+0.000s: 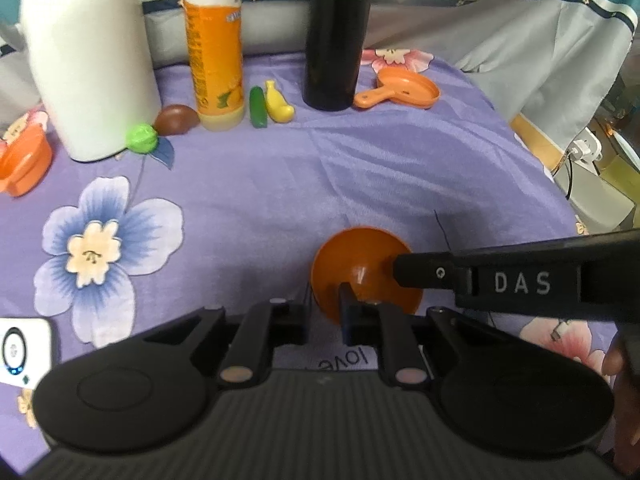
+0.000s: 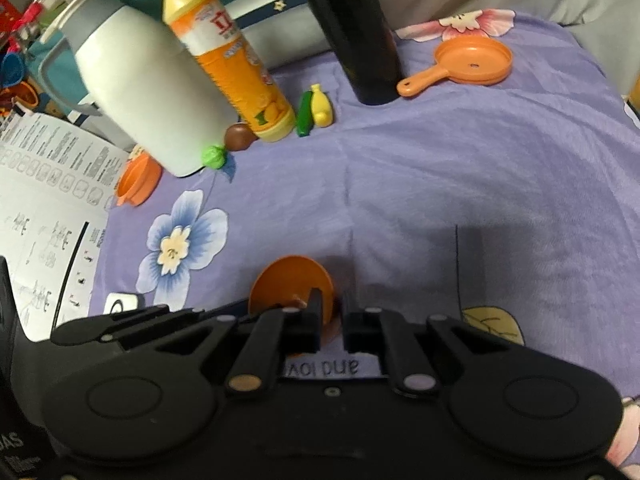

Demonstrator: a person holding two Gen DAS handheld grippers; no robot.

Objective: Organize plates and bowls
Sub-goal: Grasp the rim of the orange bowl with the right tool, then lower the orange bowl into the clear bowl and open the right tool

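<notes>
Grippers converge on one small orange bowl (image 1: pixel 362 268) on the purple cloth (image 1: pixel 280 184): your left gripper (image 1: pixel 326 316) and right gripper (image 2: pixel 332 320) both clamp its rim; next, lift together.

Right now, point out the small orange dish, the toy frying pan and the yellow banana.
small orange dish (image 1: pixel 352 258), left wrist view, upper inside surface.
toy frying pan (image 2: pixel 474 60), right wrist view, pan floor.
yellow banana (image 1: pixel 278 104), left wrist view, body middle.

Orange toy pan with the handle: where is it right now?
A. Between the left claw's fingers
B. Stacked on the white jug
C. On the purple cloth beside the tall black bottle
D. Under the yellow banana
C: the orange toy pan lies on the cloth right of the black bottle, far from both claws.
</notes>
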